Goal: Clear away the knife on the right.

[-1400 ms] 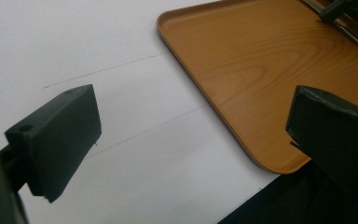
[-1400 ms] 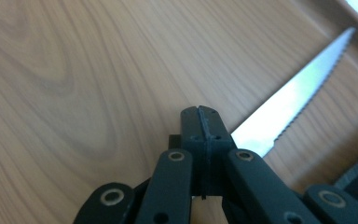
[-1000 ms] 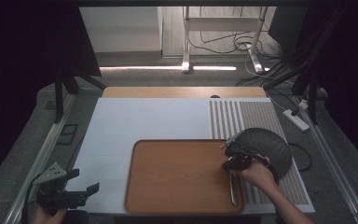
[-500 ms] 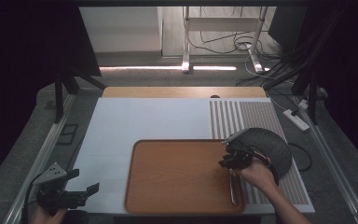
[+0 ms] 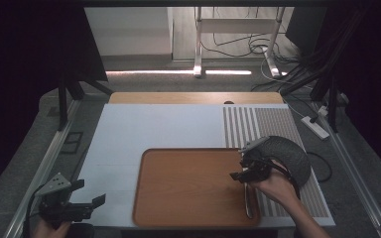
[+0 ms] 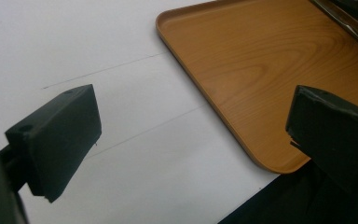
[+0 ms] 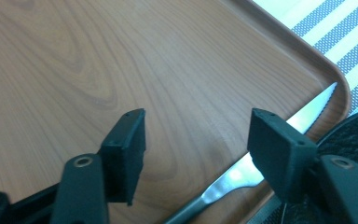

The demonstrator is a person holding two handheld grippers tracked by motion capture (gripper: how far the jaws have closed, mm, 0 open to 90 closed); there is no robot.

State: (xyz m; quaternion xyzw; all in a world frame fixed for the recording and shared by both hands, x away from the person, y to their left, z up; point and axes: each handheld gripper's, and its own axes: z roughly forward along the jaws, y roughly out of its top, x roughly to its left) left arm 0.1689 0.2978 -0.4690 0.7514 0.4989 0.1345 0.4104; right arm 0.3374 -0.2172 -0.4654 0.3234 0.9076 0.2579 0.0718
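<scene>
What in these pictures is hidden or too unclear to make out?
- Knife: in the right gripper view its handle is cut off by the bottom edge, and a jaw of the right gripper covers its middle.
- Dark round object: high view, too dim to identify, partly behind the hand.
- Tray: in the left gripper view its far side is cut off.

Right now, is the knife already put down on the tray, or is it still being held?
It looks put down. The knife lies along the right edge of the wooden tray, and the right tool has just been opening, with nothing between its pads. The left tool waits open over the white mat. The dark round plate sits beside the tray, perhaps next.
</scene>
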